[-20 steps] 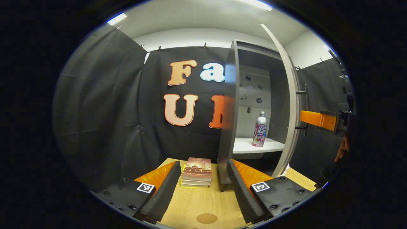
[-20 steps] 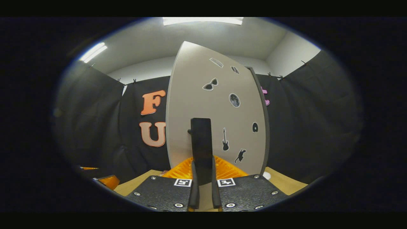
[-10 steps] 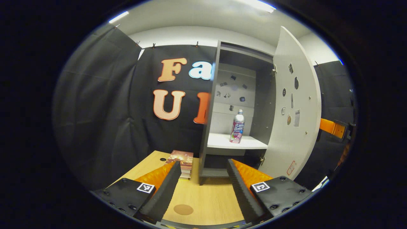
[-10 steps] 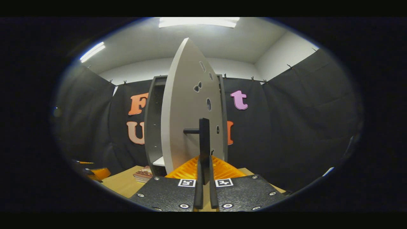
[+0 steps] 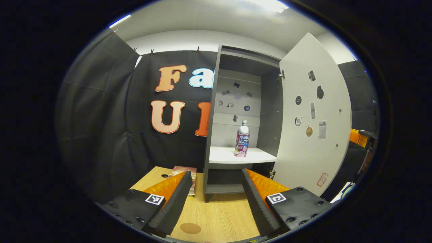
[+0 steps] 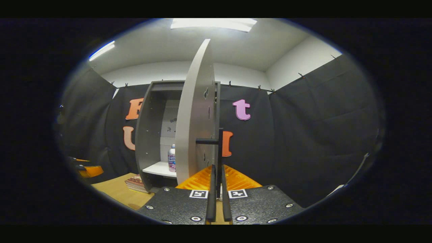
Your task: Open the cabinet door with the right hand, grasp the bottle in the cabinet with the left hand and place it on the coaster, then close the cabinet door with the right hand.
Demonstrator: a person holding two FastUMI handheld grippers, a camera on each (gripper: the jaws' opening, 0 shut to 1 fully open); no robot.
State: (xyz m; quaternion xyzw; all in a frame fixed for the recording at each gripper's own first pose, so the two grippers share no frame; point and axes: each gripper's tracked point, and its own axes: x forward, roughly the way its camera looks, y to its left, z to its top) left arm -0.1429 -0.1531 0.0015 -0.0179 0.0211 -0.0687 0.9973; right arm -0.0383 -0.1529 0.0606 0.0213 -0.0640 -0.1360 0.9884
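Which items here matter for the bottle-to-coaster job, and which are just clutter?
Job: cabinet door, its handle clamped by the right gripper, bottle on the shelf, coaster, open left gripper.
Clutter: stack of books, stickers inside the cabinet.

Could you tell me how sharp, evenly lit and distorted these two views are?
Left gripper view: sharp, the bottle well lit, the cabinet door bowed by the fisheye. Right gripper view: dimmer and softer, a bright ceiling light glaring, the door edge curved.
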